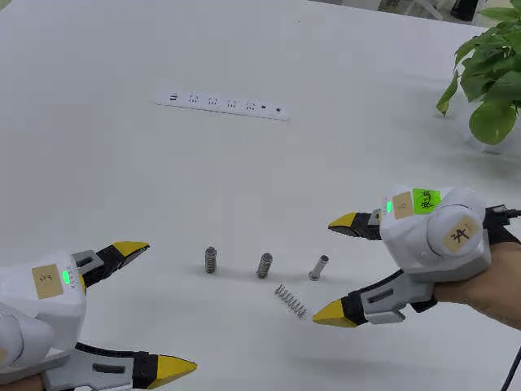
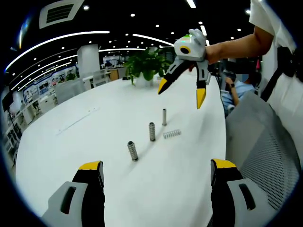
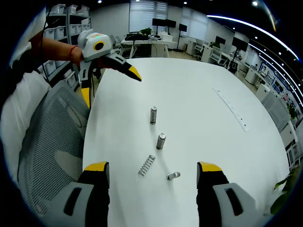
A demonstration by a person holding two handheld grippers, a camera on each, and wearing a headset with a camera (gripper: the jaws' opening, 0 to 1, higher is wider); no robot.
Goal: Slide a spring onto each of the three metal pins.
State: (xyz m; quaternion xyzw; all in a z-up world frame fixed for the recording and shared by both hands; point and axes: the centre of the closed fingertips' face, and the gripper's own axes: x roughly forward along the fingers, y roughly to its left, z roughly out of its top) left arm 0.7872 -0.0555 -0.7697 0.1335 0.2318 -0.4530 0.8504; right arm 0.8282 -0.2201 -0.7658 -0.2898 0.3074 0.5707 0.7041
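Three metal pins stand in a row on the white table. The left pin (image 1: 211, 259) and the middle pin (image 1: 264, 265) each carry a spring. The right pin (image 1: 318, 267) is bare. A loose spring (image 1: 290, 300) lies flat just in front of the bare pin (image 3: 173, 176), between it and the loose spring's (image 3: 147, 164) near table edge. My right gripper (image 1: 335, 267) hovers open just right of the bare pin, holding nothing. My left gripper (image 1: 155, 308) is open and empty, left of the row. From the left gripper view the row runs from the sprung pin (image 2: 132, 150) to the bare one (image 2: 164, 117).
A white power strip (image 1: 221, 104) lies further back on the table. A potted plant (image 1: 488, 73) stands at the far right. A grey mesh chair (image 3: 52, 142) sits at the table's near edge.
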